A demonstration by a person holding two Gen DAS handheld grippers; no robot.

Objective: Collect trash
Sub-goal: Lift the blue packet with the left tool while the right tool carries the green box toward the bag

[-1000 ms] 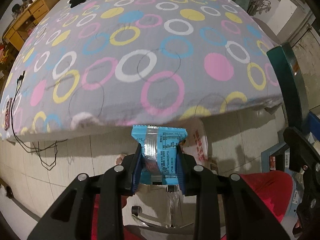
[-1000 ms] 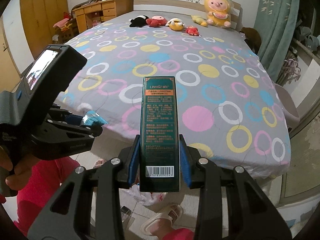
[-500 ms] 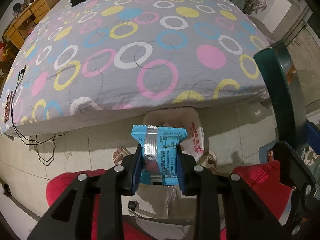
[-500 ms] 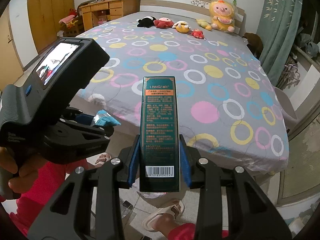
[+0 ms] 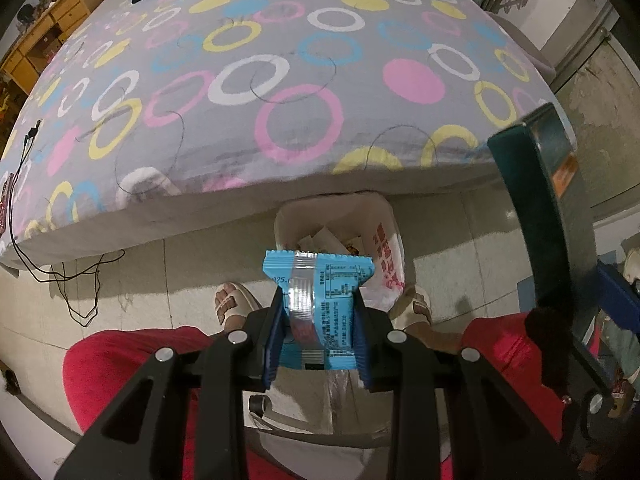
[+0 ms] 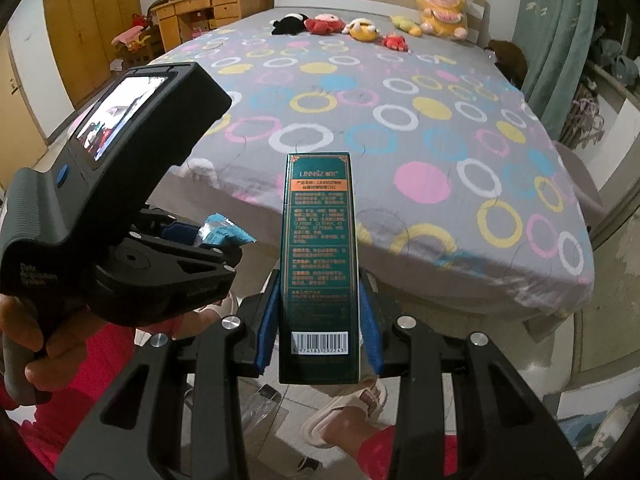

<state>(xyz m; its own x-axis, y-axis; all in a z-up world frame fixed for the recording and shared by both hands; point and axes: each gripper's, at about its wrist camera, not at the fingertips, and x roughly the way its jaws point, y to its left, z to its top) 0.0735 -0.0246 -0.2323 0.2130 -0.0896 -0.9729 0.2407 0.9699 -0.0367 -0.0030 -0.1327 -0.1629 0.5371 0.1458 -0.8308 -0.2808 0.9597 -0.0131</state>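
My left gripper [image 5: 318,320] is shut on a blue snack wrapper [image 5: 320,304] and points steeply down. Below it on the floor stands a white bin lined with a plastic bag [image 5: 384,220], at the foot of the bed, with scraps inside. My right gripper [image 6: 319,316] is shut on a tall dark green carton [image 6: 316,256] that stands upright between its blue pads. That carton [image 5: 540,208] shows at the right edge of the left wrist view. The left gripper [image 6: 208,244] and its wrapper [image 6: 222,232] appear to the left in the right wrist view, with a hand [image 6: 52,360] on the handle.
A bed with a grey sheet of coloured rings [image 5: 280,80] fills the far side; plush toys [image 6: 360,28] line its headboard. A black cable [image 5: 76,276] trails on the tiled floor at left. The person's red-clad legs [image 5: 132,368] and sandalled feet [image 5: 234,304] are below. Wooden desk [image 6: 208,8] far left.
Both grippers have pulled back from the bed and sunk, each keeping its hold. The bin has come into full view under the left gripper, and the green carton has moved closer on the right.
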